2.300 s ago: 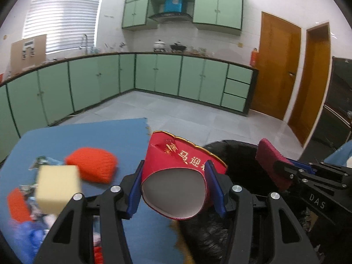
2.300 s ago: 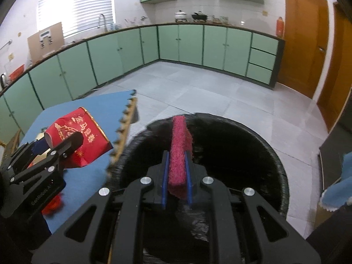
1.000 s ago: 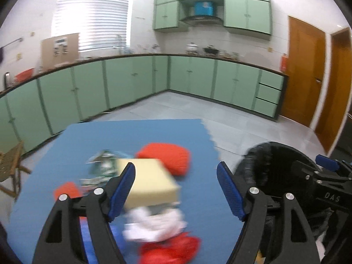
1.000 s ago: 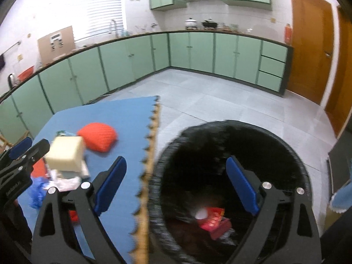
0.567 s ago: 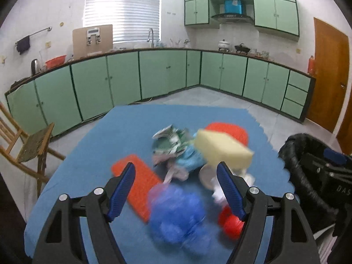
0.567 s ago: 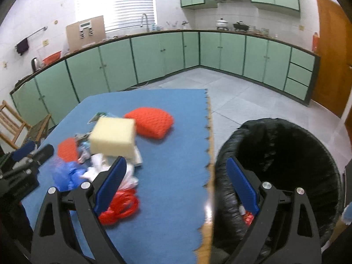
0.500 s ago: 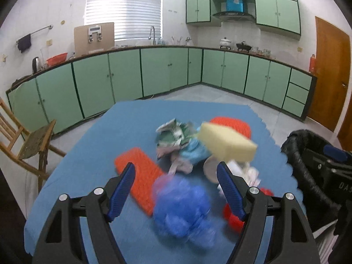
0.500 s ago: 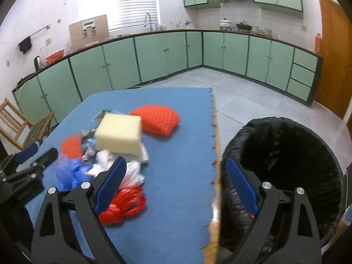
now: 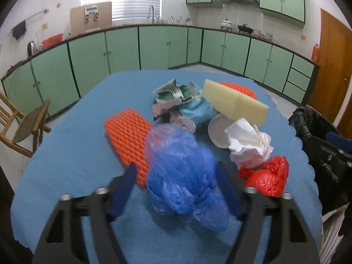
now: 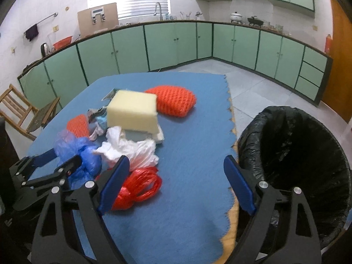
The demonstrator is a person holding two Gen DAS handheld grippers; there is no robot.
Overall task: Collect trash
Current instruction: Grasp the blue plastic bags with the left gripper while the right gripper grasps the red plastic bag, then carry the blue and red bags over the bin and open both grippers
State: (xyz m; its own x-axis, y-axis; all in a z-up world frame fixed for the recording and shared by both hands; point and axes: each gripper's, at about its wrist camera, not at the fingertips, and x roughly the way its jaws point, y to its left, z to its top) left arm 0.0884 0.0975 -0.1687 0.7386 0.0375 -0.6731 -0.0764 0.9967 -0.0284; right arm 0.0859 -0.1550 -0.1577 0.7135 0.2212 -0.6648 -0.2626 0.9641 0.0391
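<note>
The left claw [image 9: 176, 176] is spread wide around a crumpled blue plastic bag [image 9: 182, 171], one finger at either side of it, and nothing is gripped yet; whether the pads already touch the film cannot be told. The right claw [image 10: 176, 178] is also held wide open and empty, above bare blue mat between the heap and the black-lined trash bin [image 10: 294, 165], which stands off the table's edge at about 3 o'clock in the right wrist view.

The rest of the trash lies heaped on the blue-covered table [image 9: 66, 154]. In the left wrist view, an orange mesh pad [image 9: 127, 136] lies at 10 o'clock of the blue bag, touching or just beside it. A crumpled white tissue [image 9: 248, 145] and a red plastic bag [image 9: 266, 178] lie at 2 and 3 o'clock. A yellow foam block [image 9: 235, 103] is propped tilted on the heap at about 1 o'clock, with torn green-and-white packaging [image 9: 173, 92] at 12 o'clock and a second orange mesh pad [image 10: 173, 101] behind the block.

The blue bag is judged very light, soft and slippery: it will collapse as the fingers close. It is best taken through its bunched middle, where the folds are thickest, not by a loose edge that could slide out. A full closing stroke is probably needed. The orange pad beside it could be dragged along if film has snagged on the mesh.
</note>
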